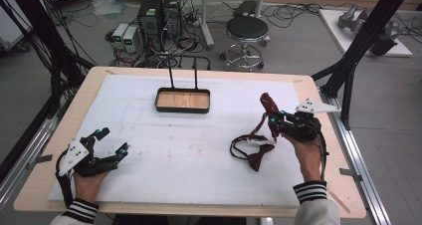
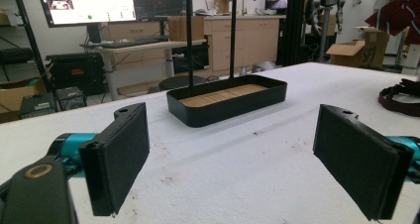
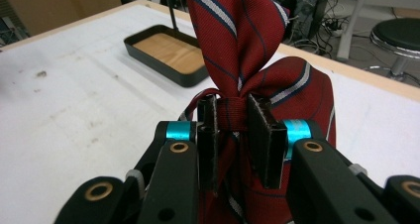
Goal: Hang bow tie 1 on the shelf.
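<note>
Lifting red striped bow tie point(image 3: 237, 40) by knot, right gripper point(image 3: 236, 135) clamped; left gripper point(image 2: 228, 154) wide, idle. Next, probably: carry to tray point(image 1: 182, 108) (strap point(image 1: 244, 144) trailing).

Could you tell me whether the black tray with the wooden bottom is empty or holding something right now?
Empty. The tray shows only its bare wooden bottom in all three views; both bow ties are outside it.

Bow tie point(image 3: 247, 50): top cut off by frame edge, lower part hidden behind right gripper point(image 3: 233, 135). Tray point(image 2: 228, 102) stand's uprights run off the top edge.
</note>
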A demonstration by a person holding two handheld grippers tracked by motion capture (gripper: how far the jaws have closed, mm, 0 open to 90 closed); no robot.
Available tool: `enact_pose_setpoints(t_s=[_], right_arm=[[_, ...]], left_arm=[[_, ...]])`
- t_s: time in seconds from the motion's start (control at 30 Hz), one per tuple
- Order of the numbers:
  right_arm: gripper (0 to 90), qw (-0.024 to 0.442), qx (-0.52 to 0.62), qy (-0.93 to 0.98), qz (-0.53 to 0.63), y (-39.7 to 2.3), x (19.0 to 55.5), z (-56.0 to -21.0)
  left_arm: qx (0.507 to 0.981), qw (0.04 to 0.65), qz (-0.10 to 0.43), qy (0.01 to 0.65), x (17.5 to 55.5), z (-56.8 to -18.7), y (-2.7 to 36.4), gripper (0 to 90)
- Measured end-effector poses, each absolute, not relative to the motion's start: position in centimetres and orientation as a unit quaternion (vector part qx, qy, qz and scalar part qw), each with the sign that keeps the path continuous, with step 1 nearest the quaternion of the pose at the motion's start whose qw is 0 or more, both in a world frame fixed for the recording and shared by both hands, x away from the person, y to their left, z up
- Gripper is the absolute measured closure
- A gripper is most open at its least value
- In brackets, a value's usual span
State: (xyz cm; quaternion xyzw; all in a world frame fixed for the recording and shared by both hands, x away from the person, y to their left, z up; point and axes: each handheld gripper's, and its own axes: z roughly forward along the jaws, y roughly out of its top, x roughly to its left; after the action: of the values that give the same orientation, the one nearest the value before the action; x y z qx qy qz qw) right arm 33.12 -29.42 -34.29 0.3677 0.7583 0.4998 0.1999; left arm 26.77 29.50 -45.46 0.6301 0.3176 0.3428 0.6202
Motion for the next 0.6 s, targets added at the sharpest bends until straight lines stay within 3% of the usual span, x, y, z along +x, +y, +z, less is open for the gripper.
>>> enact_pose_setpoints(t_s=[0.6], right_arm=[[75.3, 0.199, 0.337, 0.74, 0.547, -24.7, 35.2, -31.5]], left_arm=[[0.63, 0.621, 0.341, 0.318, 26.8, -45.5, 29.6, 14.7]])
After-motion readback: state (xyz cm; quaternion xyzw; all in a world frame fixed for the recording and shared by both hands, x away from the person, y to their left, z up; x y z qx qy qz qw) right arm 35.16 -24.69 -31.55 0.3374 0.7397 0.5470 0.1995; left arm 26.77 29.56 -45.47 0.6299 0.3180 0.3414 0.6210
